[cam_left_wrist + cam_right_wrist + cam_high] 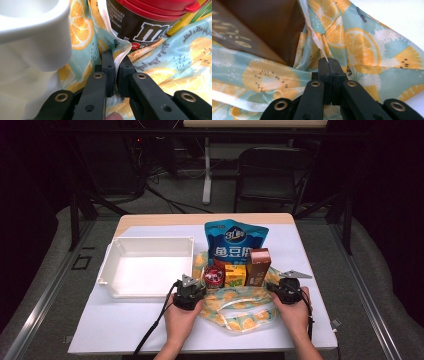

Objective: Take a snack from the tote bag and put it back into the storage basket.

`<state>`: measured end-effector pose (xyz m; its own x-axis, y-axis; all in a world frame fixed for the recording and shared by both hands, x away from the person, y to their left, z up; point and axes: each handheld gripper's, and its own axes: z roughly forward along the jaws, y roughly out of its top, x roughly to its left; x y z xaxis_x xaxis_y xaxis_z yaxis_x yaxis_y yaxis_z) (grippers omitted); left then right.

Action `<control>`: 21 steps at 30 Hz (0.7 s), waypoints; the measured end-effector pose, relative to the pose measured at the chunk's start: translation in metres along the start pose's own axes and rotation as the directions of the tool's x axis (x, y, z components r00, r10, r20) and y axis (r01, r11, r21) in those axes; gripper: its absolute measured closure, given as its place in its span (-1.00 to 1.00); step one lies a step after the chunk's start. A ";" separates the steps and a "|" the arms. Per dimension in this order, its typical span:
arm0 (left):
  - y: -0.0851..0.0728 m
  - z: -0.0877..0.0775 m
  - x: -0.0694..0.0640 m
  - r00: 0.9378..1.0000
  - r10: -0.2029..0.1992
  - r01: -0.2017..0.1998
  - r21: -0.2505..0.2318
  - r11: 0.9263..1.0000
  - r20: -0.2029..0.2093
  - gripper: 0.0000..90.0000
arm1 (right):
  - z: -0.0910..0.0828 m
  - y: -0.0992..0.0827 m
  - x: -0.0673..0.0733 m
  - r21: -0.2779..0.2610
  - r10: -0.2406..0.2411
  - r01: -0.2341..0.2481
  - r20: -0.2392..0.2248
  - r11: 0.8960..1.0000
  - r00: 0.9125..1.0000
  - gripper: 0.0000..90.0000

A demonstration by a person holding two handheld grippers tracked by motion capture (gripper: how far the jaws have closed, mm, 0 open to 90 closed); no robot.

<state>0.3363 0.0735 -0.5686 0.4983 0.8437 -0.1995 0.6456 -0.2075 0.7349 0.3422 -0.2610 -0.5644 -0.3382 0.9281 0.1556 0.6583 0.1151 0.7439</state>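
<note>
Because both grippers are clamped on the white-trimmed rim of the patterned bag (240, 307), one at each side, the person looks set to lift or spread its mouth around the groceries standing on it. Nearest me, the two hands come in from the table's front edge. The left gripper (196, 289) has its jaws pressed together on a fold of the bag's hem; in the left gripper view the white edge (117, 65) runs straight down between the pads, just below the chocolate tub (150, 22) with the red lid. The right gripper (276, 289) is likewise shut tight on the hem at the bag's other side, the white trim (317, 41) rising out of its closed jaws beside the brown carton (262, 27).

The bag itself lies slack and flattened on the white table (125, 320), its orange-slice cloth bunched in front of the goods. Gripping the rim at two opposite points makes sense to me: thin cloth sags if held at one spot, and two holds would keep the opening wide.

A little farther back stand the tub (214, 275), a yellow box (235, 275) and the carton (259, 266), with a tall blue snack pouch (235, 240) behind them. To the left sits an empty white bin (145, 265), its near corner just beside the left gripper, perhaps where the goods came from or will go.
</note>
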 end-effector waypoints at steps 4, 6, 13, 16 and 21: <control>0.000 0.000 0.002 1.000 -0.010 0.010 0.003 1.000 0.011 0.92 | -0.015 -0.003 -0.001 -0.096 0.007 -0.010 -0.033 0.995 0.999 0.41; 0.000 -0.001 0.002 1.000 -0.012 0.012 0.005 1.000 0.015 0.92 | -0.031 -0.001 -0.001 -0.158 0.020 -0.022 -0.013 0.987 1.000 0.16; -0.001 -0.001 0.002 1.000 -0.014 0.014 -0.007 1.000 0.015 0.91 | -0.080 0.015 0.020 -0.354 0.013 -0.011 0.001 0.935 1.000 -0.27; -0.001 -0.001 0.001 1.000 -0.012 0.013 -0.006 1.000 0.015 0.90 | -0.087 0.021 0.038 -0.390 -0.026 0.022 -0.005 0.921 1.000 -0.39; -0.001 -0.001 0.001 1.000 -0.013 0.013 -0.006 1.000 0.014 0.90 | -0.077 0.033 0.063 -0.392 -0.043 0.033 -0.018 0.919 0.999 -0.63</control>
<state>0.3359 0.0750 -0.5688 0.4979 0.8393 -0.2183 0.6488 -0.1935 0.7359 0.2904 -0.2258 -0.4801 -0.3785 0.9158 0.1348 0.3307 -0.0022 0.9437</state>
